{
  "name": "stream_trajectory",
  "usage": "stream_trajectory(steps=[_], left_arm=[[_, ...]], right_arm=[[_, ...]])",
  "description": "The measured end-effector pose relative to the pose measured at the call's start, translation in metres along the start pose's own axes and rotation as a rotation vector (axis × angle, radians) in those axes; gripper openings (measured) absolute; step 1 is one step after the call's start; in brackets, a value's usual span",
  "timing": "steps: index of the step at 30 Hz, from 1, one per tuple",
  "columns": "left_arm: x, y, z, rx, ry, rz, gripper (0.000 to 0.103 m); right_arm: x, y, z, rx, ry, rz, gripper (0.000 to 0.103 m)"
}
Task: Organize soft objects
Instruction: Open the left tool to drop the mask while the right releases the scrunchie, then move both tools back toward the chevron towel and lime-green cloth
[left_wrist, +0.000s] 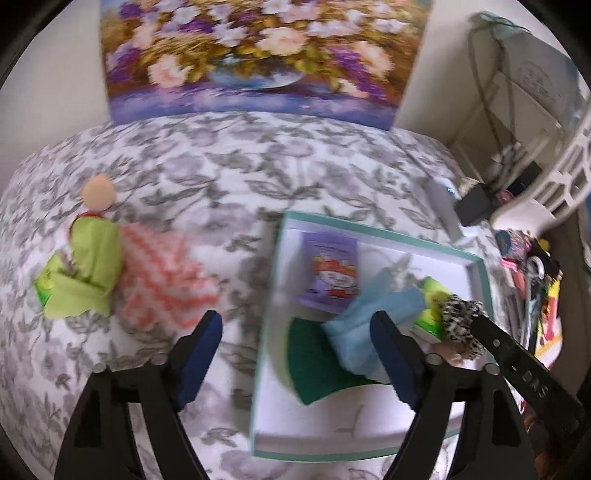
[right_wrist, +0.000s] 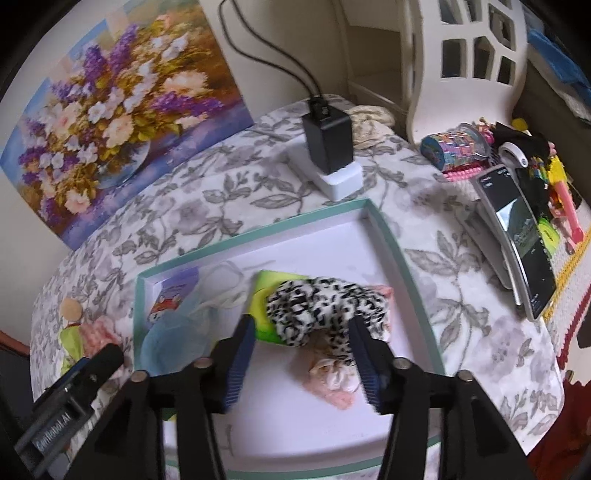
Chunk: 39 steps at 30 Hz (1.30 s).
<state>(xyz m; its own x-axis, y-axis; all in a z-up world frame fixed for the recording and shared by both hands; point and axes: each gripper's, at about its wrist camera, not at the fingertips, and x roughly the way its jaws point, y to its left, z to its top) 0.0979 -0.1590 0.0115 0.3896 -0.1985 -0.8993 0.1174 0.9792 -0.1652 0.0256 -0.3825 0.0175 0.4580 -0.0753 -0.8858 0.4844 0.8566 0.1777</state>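
Over the tray (right_wrist: 391, 236) | both tongs angled down | left tongs (left_wrist: 295, 339) spread | right tongs (right_wrist: 301, 343) spread

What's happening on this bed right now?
A person with a gripper in each hand is sorting soft things into a teal-rimmed box. The right gripper is open over a leopard-print scrunchie lying in the box. The left gripper is open and empty at the box's edge, beside a blue cloth. A green cloth and a pink one lie outside on the bedspread.
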Motion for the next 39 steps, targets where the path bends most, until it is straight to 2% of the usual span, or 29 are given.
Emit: stream_trajectory(steps=[3, 4, 9, 12, 15, 18, 22, 34, 39], left_arm=[[0.001, 0.012, 0.001, -0.019, 0.009, 0.028, 0.094], [0.001, 0.015, 0.001, -0.026, 0.012, 0.034, 0.095], [0.004, 0.033, 0.002, -0.074, 0.034, 0.063, 0.095], [0.003, 0.039, 0.003, -0.090, 0.033, 0.084, 0.095], [0.000, 0.043, 0.004, -0.099, 0.021, 0.095, 0.095], [-0.002, 0.046, 0.004, -0.101, 0.013, 0.111, 0.099], [-0.002, 0.051, 0.003, -0.116, 0.006, 0.130, 0.101], [-0.005, 0.065, 0.004, -0.138, 0.008, 0.164, 0.102], [-0.012, 0.077, 0.006, -0.154, -0.015, 0.186, 0.102]], right_arm=[[0.002, 0.010, -0.003, -0.036, 0.010, 0.002, 0.068], [0.002, 0.014, -0.004, -0.049, 0.013, -0.004, 0.071], [0.003, 0.028, -0.010, -0.103, 0.020, -0.010, 0.075], [0.004, 0.033, -0.012, -0.119, 0.023, -0.015, 0.085], [0.003, 0.036, -0.014, -0.131, 0.023, -0.012, 0.088], [0.003, 0.040, -0.015, -0.142, 0.022, -0.015, 0.097], [0.003, 0.042, -0.015, -0.149, 0.019, -0.016, 0.102], [0.006, 0.046, -0.019, -0.162, 0.027, -0.027, 0.103], [0.003, 0.055, -0.022, -0.181, 0.021, -0.014, 0.103]])
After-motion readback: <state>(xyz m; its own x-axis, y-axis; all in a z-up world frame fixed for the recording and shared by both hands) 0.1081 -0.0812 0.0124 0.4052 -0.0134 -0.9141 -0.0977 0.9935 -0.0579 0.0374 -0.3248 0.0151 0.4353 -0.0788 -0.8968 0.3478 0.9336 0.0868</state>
